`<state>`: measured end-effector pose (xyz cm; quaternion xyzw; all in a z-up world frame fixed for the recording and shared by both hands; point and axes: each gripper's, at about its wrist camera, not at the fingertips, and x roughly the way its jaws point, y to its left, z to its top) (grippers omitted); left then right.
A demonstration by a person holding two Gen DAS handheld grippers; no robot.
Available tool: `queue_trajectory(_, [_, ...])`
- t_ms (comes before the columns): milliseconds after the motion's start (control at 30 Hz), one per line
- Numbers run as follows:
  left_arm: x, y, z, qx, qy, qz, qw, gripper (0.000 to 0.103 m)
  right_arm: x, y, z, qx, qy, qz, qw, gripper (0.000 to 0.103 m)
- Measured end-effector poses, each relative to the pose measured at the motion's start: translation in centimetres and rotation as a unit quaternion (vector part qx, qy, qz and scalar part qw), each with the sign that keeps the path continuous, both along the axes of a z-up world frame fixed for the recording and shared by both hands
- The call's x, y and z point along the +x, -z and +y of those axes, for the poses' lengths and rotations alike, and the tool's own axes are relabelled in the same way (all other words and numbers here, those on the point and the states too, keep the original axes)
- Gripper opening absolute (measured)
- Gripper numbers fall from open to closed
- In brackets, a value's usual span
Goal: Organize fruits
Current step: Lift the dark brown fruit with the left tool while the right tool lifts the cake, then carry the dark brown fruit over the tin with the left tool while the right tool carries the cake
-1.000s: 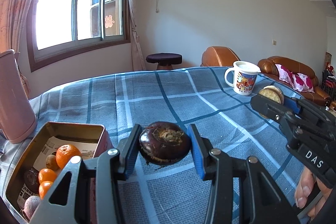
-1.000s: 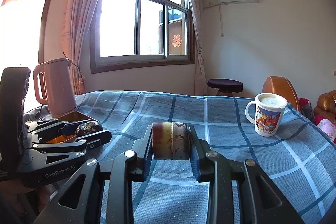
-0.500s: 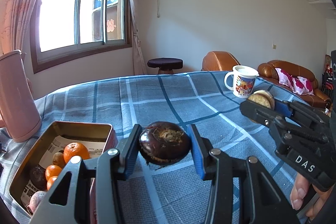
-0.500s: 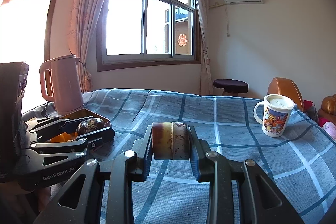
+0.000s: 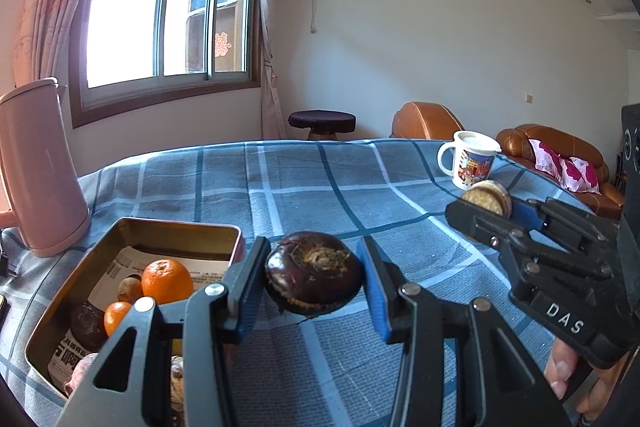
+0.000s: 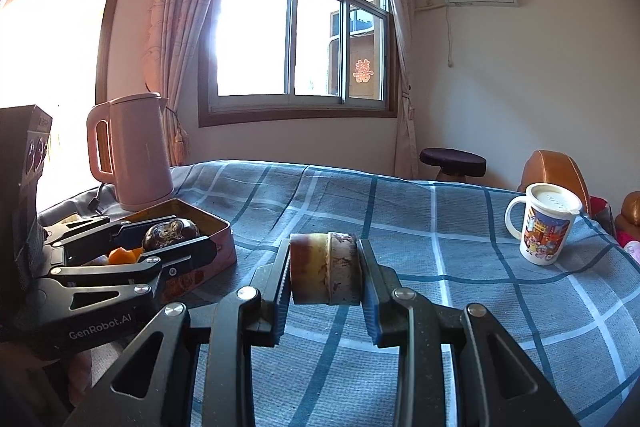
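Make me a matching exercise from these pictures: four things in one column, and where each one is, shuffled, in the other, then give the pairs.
Things:
1. dark round fruit
2. cut pale fruit piece
3. orange
4. mug

Places:
A. inside the metal tin
B. standing on the checked cloth, held by nothing
C. between the fingers of the left gripper
D. between the fingers of the right gripper

Pairs: 1-C, 2-D, 3-A, 4-B
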<state>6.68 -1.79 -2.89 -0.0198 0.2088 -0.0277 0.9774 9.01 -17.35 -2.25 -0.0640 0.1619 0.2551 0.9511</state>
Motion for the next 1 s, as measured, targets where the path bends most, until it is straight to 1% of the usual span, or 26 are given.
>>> queue_trajectory(500, [-0.5, 0.0, 1.8, 0.002, -0.017, -0.002, 0.9999, 0.047, 0.6, 0.3, 2.3, -0.013, -0.019, 0.014, 1.000, 0.032])
queue_trajectory(1000, [-0.9, 0.1, 4.9, -0.011, -0.043, 0.002, 0.9990, 0.047, 1.0, 0.7, 5.4, -0.031, -0.046, 0.026, 0.998, 0.032])
